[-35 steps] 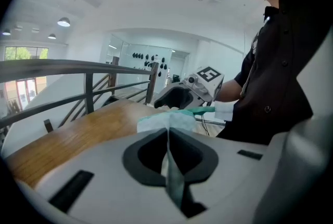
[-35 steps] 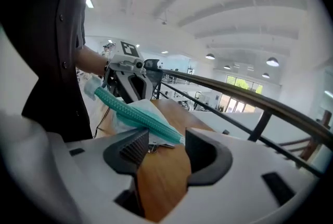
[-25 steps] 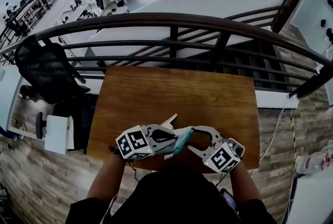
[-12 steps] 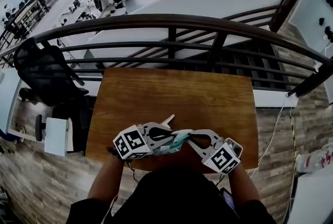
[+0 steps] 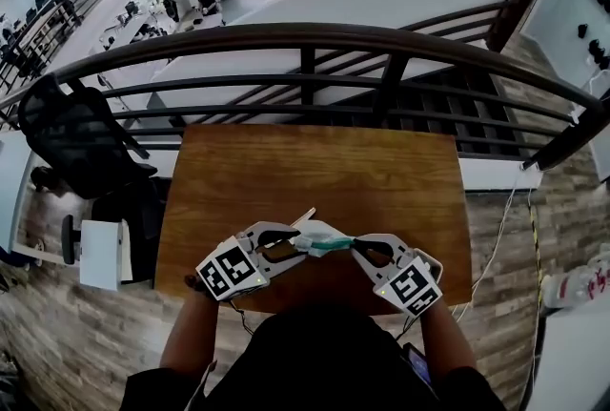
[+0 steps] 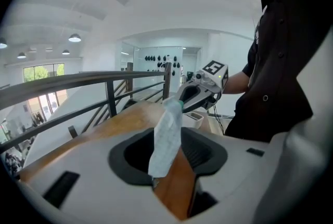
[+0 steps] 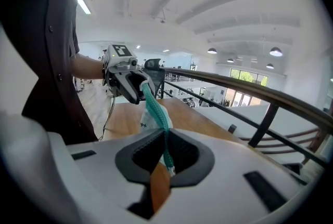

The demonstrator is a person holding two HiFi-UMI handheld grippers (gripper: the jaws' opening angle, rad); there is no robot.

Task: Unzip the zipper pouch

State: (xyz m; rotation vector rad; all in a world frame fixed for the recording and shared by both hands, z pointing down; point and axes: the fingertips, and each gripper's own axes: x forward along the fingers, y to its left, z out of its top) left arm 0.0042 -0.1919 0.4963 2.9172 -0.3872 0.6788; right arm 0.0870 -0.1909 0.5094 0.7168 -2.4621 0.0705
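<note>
Two tools share the zipper pouch point(image 5: 322, 238) above the near edge of the desk point(image 5: 315, 166). The right hand-held gripper point(image 5: 355, 246) is closing on its teal zipper point(image 7: 155, 113), while the left hand-held gripper point(image 5: 296, 241) is opening, the pouch's other end loose between its jaws. Unanchored, the pouch may swing or drop.

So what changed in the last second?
Right gripper, open before, is closing on the teal edge of the zipper pouch; left gripper, clamped before, is opening with the pouch between its jaws. Grippers drew slightly apart. Pouch stays above the near edge of the table.
</note>
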